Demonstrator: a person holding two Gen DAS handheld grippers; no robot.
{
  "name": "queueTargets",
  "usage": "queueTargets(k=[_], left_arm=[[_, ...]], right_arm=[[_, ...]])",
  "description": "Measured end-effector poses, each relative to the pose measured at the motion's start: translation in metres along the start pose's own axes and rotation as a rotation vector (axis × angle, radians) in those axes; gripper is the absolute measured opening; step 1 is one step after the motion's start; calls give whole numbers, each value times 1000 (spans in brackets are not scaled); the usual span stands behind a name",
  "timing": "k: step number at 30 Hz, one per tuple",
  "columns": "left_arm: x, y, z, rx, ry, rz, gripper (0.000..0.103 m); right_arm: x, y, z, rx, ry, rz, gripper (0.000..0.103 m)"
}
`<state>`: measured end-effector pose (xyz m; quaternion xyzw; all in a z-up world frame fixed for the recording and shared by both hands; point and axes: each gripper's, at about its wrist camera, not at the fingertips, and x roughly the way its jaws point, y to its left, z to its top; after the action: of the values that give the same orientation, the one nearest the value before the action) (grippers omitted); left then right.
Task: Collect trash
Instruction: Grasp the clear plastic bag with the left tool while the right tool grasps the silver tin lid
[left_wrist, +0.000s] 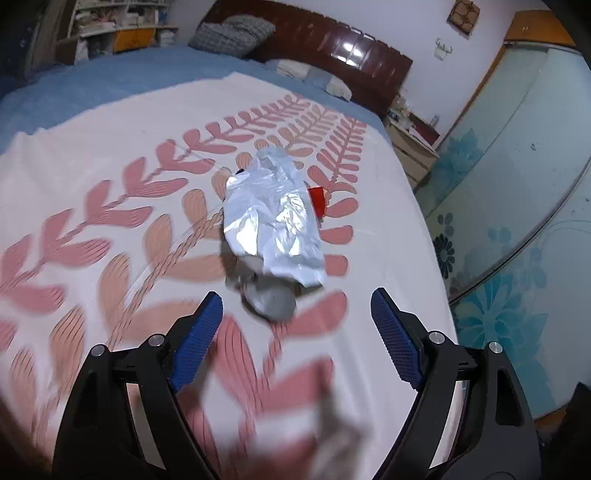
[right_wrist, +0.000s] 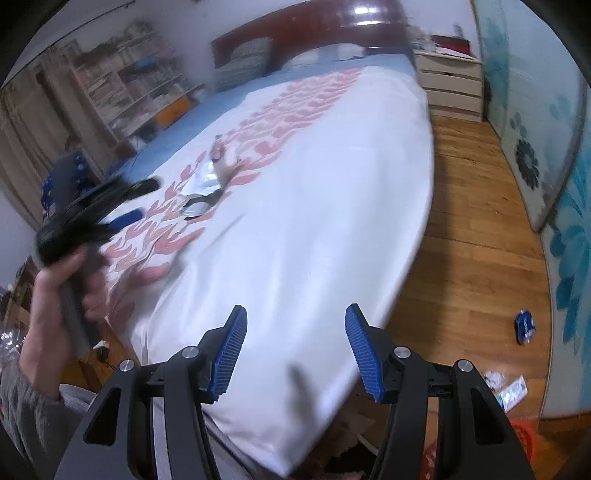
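Note:
A crumpled silver foil wrapper (left_wrist: 271, 218) lies on the bed's white quilt (left_wrist: 110, 122) with pink leaf print. A grey round lid or crushed can (left_wrist: 271, 301) lies just below it and a small red piece (left_wrist: 318, 199) at its right. My left gripper (left_wrist: 295, 317) is open and empty, just short of the grey piece. In the right wrist view the same trash (right_wrist: 205, 181) lies far up the quilt, with the left gripper (right_wrist: 136, 203) beside it. My right gripper (right_wrist: 295, 347) is open and empty over the quilt's near corner.
The wood floor (right_wrist: 461, 221) right of the bed holds a blue wrapper (right_wrist: 524, 326) and white scraps and a tube (right_wrist: 509, 389). A red basket (right_wrist: 524, 439) sits at the bottom right. A nightstand (right_wrist: 450, 85), the headboard (left_wrist: 332, 48) and shelves (right_wrist: 129, 88) stand beyond.

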<state>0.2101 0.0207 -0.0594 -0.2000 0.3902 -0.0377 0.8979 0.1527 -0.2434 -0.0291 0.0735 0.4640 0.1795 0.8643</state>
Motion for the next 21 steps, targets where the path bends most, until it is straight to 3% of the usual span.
queueTargets(k=[5,12,14,15,16,18,19,21], left_arm=[[43,8,18,-5,45,-37,82],[69,22,34,-70,90,-36,82],[72,29,34,-97,102,-57,68],[73,31,34,-111,110,-59,48],[74,34,34,-120,117,-64,35],[72,38,34,-134,114,-81,27],[70,39,34,-137,109,-82,15],[61,43,34,-141,90,-72,12]], right_arm=[[31,17,25,-37,-25,-11,56],[72,54,53,-24,-40,14,56],[80,62,56,-20,-39,17,56],[81,64,56,-21,-37,17,56],[84,68,55,-23,-35,17,56],[87,74,55,-27,-32,16,56],[88,76,54,-29,-28,15,56],[90,77,52,-29,-23,15,56]])
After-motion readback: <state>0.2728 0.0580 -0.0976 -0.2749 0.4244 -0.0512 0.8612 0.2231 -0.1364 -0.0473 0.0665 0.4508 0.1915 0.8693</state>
